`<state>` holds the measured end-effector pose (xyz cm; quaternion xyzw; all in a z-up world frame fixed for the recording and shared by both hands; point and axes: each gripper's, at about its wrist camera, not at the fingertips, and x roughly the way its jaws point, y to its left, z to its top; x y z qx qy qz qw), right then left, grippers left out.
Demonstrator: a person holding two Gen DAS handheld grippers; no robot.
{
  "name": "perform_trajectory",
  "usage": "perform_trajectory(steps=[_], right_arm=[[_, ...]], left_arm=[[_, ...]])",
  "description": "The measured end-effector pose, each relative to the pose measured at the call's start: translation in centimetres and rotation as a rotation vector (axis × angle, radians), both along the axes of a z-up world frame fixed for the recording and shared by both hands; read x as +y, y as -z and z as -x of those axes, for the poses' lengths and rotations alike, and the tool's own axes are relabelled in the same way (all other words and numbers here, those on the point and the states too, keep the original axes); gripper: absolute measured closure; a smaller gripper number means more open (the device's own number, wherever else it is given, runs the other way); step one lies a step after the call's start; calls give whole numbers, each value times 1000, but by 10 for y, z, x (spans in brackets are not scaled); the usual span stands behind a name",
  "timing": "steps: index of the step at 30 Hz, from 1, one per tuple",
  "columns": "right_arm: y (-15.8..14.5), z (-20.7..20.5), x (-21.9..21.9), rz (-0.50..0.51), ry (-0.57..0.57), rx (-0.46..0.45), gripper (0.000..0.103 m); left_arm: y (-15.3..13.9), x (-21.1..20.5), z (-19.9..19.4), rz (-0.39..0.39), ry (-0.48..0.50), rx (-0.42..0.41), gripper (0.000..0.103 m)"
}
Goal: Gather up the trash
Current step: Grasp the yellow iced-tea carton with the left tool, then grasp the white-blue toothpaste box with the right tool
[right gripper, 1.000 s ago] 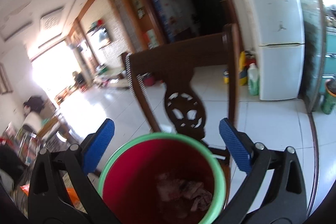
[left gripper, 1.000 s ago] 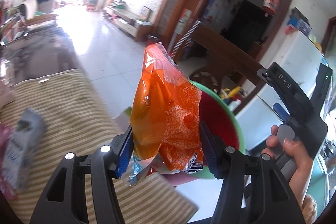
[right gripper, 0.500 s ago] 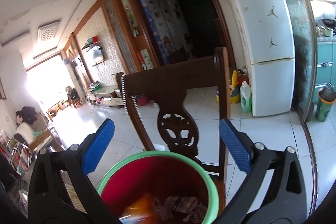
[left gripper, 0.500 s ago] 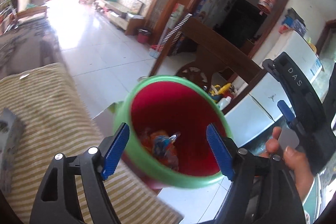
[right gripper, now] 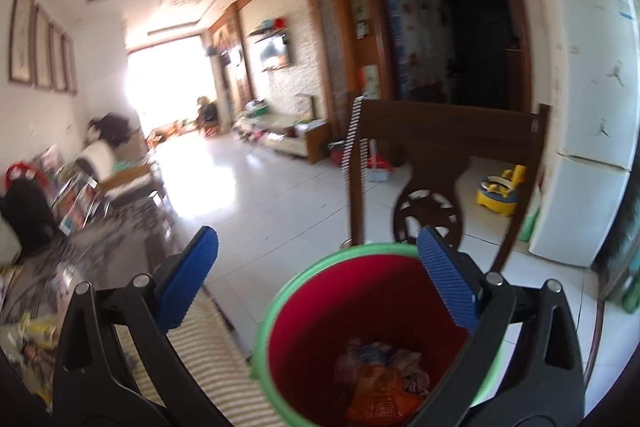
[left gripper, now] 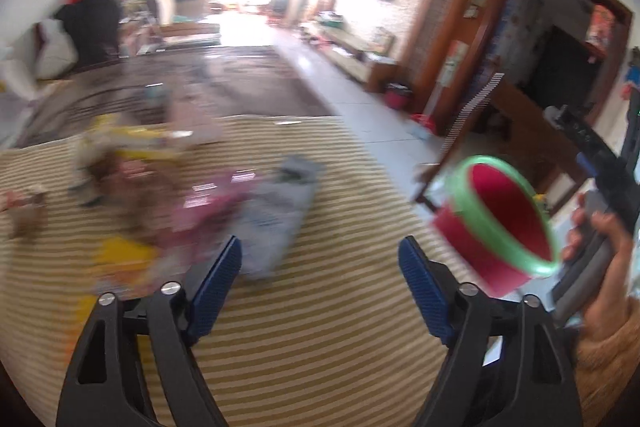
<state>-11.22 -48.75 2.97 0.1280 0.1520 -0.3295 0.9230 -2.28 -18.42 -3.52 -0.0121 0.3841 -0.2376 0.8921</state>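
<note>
Left wrist view: my left claw hangs over the striped cloth, its jaws opening with nothing between the blue pads. The cloth ahead of it is bare up to a blurred grey packet; further left lies a heap of wrappers, pink and yellow, too smeared to sort. The cloth's right edge drops to white floor tiles. Beyond that edge the red bucket with a green rim hangs tilted, just beside my right hand. Right wrist view: my right claw stands wide, the bucket rim under its right pad; I cannot tell whether anything is gripped. An orange packet and crumpled trash lie in the bucket's bottom. A dark wooden chair back stands close behind it, a white fridge to its right.
</note>
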Motion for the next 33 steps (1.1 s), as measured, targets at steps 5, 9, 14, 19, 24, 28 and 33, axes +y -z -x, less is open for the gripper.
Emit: perform_trajectory(steps=[5, 9, 14, 19, 24, 28, 33], right_arm=[[-2, -22, 35, 14, -109, 23, 5], [0, -41, 64, -4, -203, 53, 5], [-1, -61, 111, 78, -306, 97, 5], [12, -82, 139, 30, -453, 170, 5], [34, -105, 153, -82, -550, 265, 5], [52, -119, 157, -188, -587, 322, 5], [70, -132, 169, -249, -600, 383, 5]], left_arm=[[8, 63, -12, -91, -102, 35, 23], [27, 95, -20, -133, -148, 100, 23], [54, 109, -30, -170, -176, 164, 23], [66, 103, -47, -178, -152, 188, 25], [77, 104, -59, -137, -136, 224, 38], [78, 115, -53, -68, -152, 215, 42], [61, 141, -42, 52, -236, 153, 44]])
